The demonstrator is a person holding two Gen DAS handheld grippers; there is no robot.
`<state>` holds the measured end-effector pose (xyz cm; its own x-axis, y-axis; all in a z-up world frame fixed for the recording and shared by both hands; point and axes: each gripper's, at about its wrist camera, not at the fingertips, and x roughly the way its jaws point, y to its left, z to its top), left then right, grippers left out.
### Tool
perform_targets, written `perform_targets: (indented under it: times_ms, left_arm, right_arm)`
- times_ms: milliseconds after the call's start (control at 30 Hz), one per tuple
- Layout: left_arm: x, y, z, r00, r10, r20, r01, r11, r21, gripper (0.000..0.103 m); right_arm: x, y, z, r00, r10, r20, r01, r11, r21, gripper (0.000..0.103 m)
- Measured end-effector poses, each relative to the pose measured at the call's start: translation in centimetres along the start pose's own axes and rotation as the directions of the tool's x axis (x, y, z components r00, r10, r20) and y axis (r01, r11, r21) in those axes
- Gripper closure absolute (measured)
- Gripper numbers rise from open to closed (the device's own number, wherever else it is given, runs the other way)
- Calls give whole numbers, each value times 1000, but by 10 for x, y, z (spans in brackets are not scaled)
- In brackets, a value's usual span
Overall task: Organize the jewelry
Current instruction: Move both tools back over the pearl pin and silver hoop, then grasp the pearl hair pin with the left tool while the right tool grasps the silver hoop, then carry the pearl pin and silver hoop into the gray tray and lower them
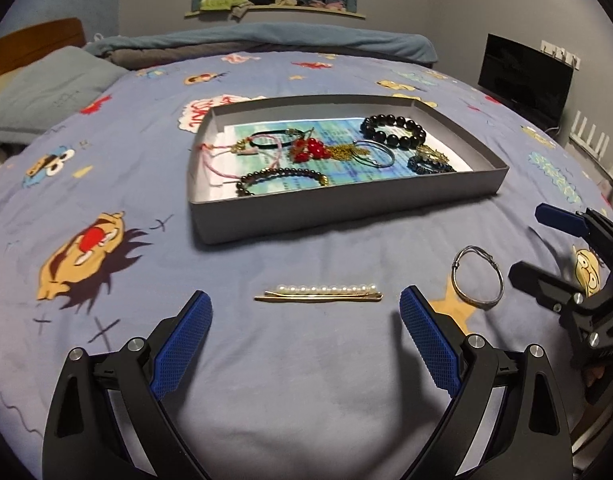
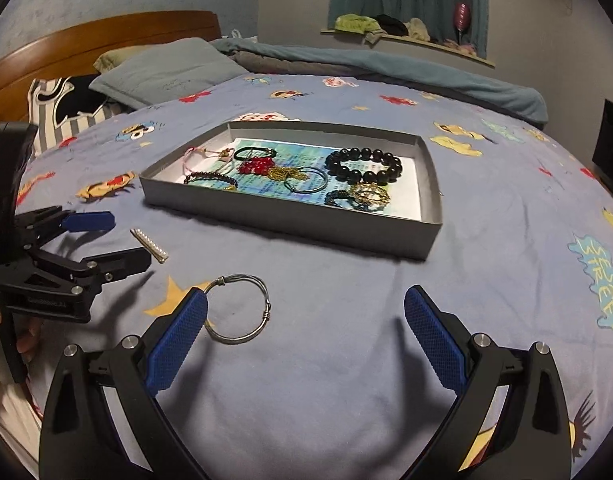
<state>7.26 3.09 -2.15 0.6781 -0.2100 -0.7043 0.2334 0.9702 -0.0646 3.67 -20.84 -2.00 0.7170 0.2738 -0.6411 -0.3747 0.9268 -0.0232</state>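
Bedsheet (image 1: 306,380) held a pearl hairpin (image 1: 318,293) at twelve o'clock of the gaping, empty left gripper (image 1: 304,308), probably next into the tray (image 1: 346,208).

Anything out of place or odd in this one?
Two pieces lie loose on the bedspread outside the grey tray: a pearl hair clip and a silver bangle. The rest sits in the tray. Both grippers are open and empty; nothing looks damaged.
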Motion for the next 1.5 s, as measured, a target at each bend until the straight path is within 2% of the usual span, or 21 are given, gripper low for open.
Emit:
perform_targets:
  times_ms: [133, 367, 500, 600, 667, 733, 767, 1267, 1500]
  left_arm:
    - [4, 0, 0, 1000, -19, 9, 19, 1000, -1, 11]
    - [10, -8, -2, 1000, -6, 1, 6, 999, 37, 16]
    - [12, -8, -2, 1000, -3, 1, 3, 999, 40, 22]
    - [12, -8, -3, 1000, 5, 0, -5, 999, 43, 31]
    - [12, -8, -3, 1000, 6, -1, -6, 999, 44, 32]
    - [12, -8, -3, 1000, 6, -1, -6, 999, 46, 33]
    - [12, -8, -3, 1000, 6, -1, -6, 999, 46, 33]
    - [-4, -9, -4, 999, 3, 43, -6, 998, 67, 33]
    - [-24, -3, 14, 995, 1, 102, -8, 998, 65, 33]
  right_arm:
    - [5, 5, -2, 1000, 13, -10, -14, 1000, -28, 6]
    - [14, 20, -6, 999, 36, -14, -37, 996, -79, 10]
    - [19, 29, -7, 998, 53, -16, -54, 993, -104, 20]
    - [23, 35, -8, 998, 49, -27, -52, 991, -124, 29]
    - [24, 36, -9, 998, 49, -25, -52, 990, -129, 37]
    - [23, 36, -9, 999, 50, -22, -52, 991, -125, 54]
    - [22, 36, -9, 999, 48, -19, -50, 991, -121, 57]
    - [13, 19, -5, 999, 52, 12, -51, 998, -33, 58]
    - [-6, 1, 12, 996, 39, 77, -39, 999, -1, 58]
